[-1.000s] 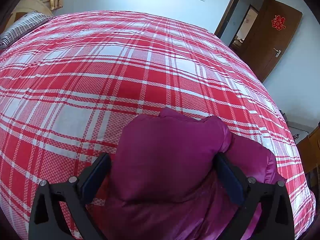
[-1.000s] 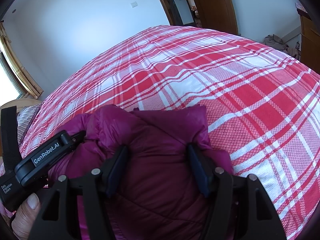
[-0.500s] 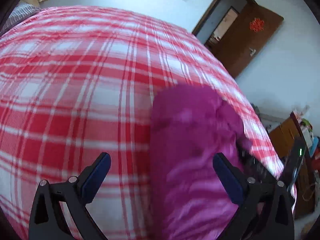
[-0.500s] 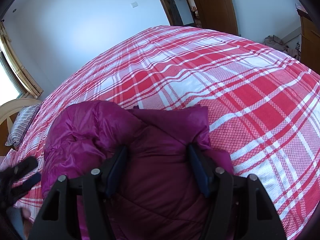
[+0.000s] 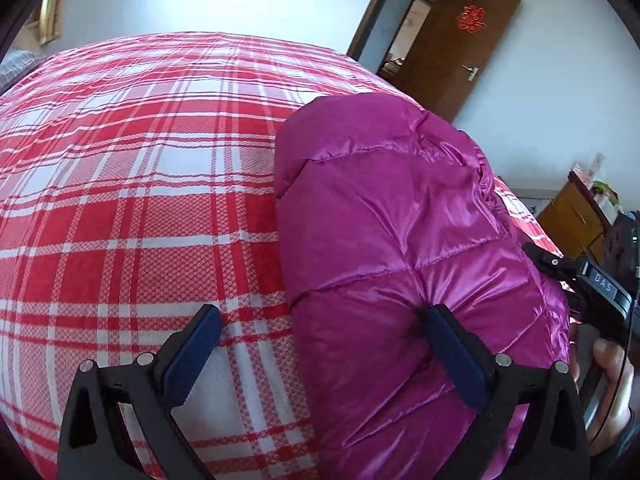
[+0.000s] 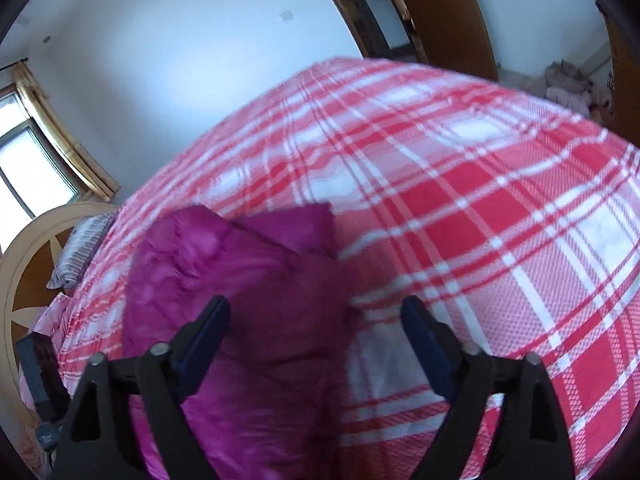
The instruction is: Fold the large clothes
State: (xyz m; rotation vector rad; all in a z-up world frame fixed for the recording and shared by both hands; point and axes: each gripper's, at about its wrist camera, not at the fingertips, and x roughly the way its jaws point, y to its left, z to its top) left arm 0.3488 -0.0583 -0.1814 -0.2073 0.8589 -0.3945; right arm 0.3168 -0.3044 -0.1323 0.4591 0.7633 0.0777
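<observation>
My left gripper [image 5: 320, 332] gapes beside the jacket [image 5: 400, 240] on the bed [image 5: 140, 200]; my right gripper [image 6: 316, 324] is opening, pads off it.

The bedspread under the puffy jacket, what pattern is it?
Red and white plaid bedspread, clearest in the left wrist view.

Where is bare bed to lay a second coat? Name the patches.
Free: the plaid bedspread left of the magenta puffer jacket, and the stretch right of it toward the door side. Crowded: around the jacket, flanked by both grippers.
</observation>
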